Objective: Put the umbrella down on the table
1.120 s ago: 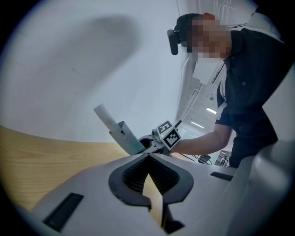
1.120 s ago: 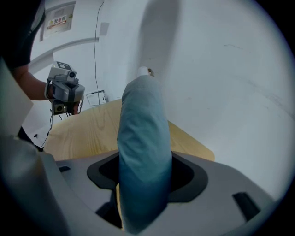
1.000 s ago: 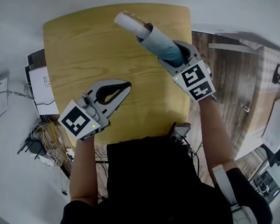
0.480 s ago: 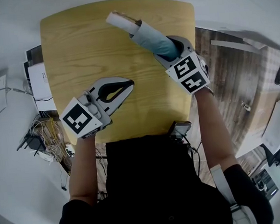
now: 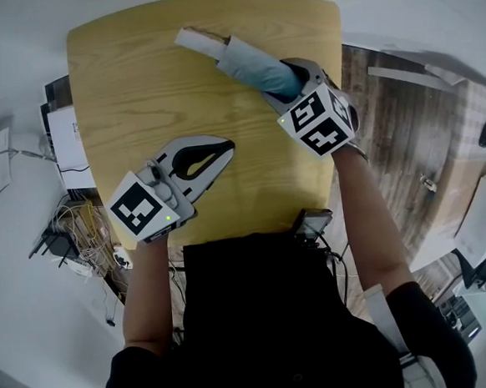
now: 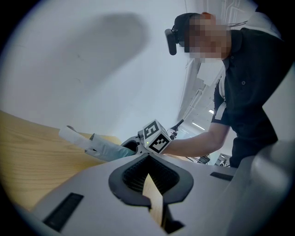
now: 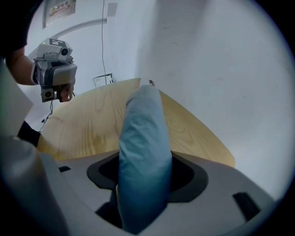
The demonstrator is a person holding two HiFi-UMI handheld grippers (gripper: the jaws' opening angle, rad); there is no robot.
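The wooden desk (image 5: pixel 134 89) is the biggest thing here. The folded blue umbrella (image 5: pixel 245 61) slants low over its far side. The right tool (image 5: pixel 291 78) pinches it at 1 end. It looks not yet laid flat or let go. The left tool (image 5: pixel 223 149) is pressed together and holds nothing. Only the left tool's view shows the umbrella from the side, with its white end close above the desk.

A pale wooden tabletop (image 5: pixel 134 89) with rounded corners stands on a light grey floor (image 5: pixel 36 331), with dark wood planking (image 5: pixel 379 111) past its right edge, a tangle of cables (image 5: pixel 79 235) and a white box (image 5: pixel 70 144) by its left edge, and a plain white wall (image 7: pixel 207 60) behind.
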